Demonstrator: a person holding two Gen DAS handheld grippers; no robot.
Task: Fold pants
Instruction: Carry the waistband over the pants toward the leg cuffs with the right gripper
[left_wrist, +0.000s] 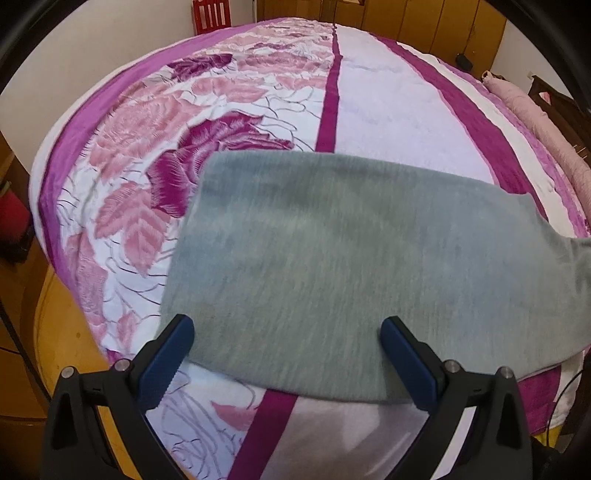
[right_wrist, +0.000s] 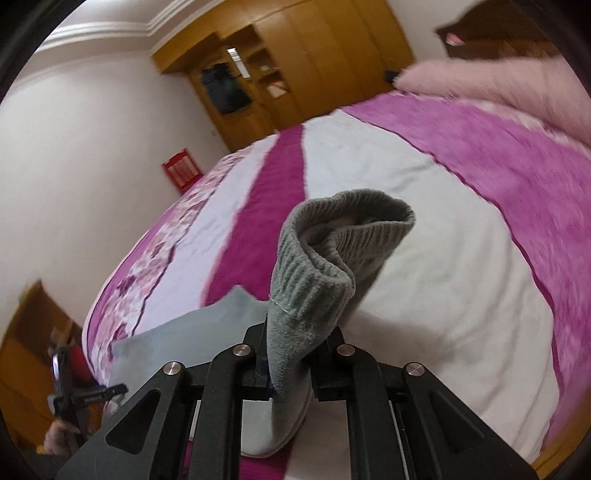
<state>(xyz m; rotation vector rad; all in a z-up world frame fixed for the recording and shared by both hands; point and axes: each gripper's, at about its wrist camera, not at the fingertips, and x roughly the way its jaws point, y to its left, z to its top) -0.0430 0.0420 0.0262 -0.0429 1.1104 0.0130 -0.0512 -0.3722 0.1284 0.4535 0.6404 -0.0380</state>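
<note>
Pants (left_wrist: 332, 266) lay partly flat on the bed (left_wrist: 388, 110), fold barely begun.
The right gripper (right_wrist: 286, 365) clamped the ribbed cuff (right_wrist: 332, 251), which stood up ahead of it; the left gripper (left_wrist: 288, 354) gaped wide over the near edge. A pink bolster (right_wrist: 498, 85) sat far beyond, nothing blocking.

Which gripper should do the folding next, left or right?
Probably the right gripper: it is shut on the pants' ribbed cuff, lifted off the bed. The left gripper is open.
</note>
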